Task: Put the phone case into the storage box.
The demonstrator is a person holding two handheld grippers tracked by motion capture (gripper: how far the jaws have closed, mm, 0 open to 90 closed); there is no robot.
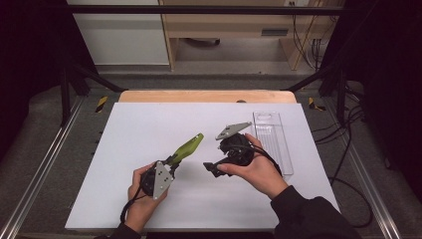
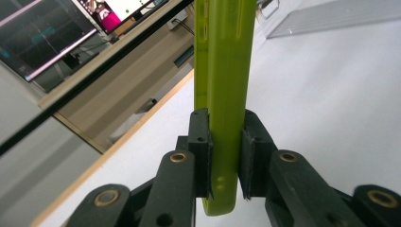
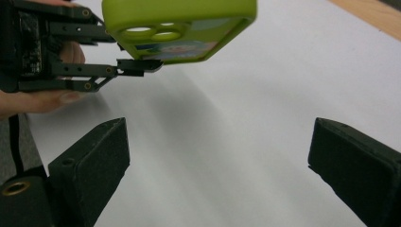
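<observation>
A lime-green phone case (image 1: 188, 148) is held off the white table sheet (image 1: 144, 122), pointing toward the far right. My left gripper (image 1: 171, 160) is shut on its near end; in the left gripper view both pads press the case (image 2: 224, 85) edge-on. In the right gripper view the case (image 3: 179, 23) shows its camera cut-outs, with the left gripper (image 3: 130, 56) clamped on it at the upper left. My right gripper (image 1: 211, 169) is held in a hand just right of the case, jaws pointing left. Its jaws (image 3: 217, 156) stand wide open with nothing between them.
A clear plastic tray (image 1: 272, 142) lies along the right side of the sheet, behind the right hand. A wooden table edge (image 1: 199, 96) runs along the far side. Metal rails flank the table, and cables trail on the floor at the right.
</observation>
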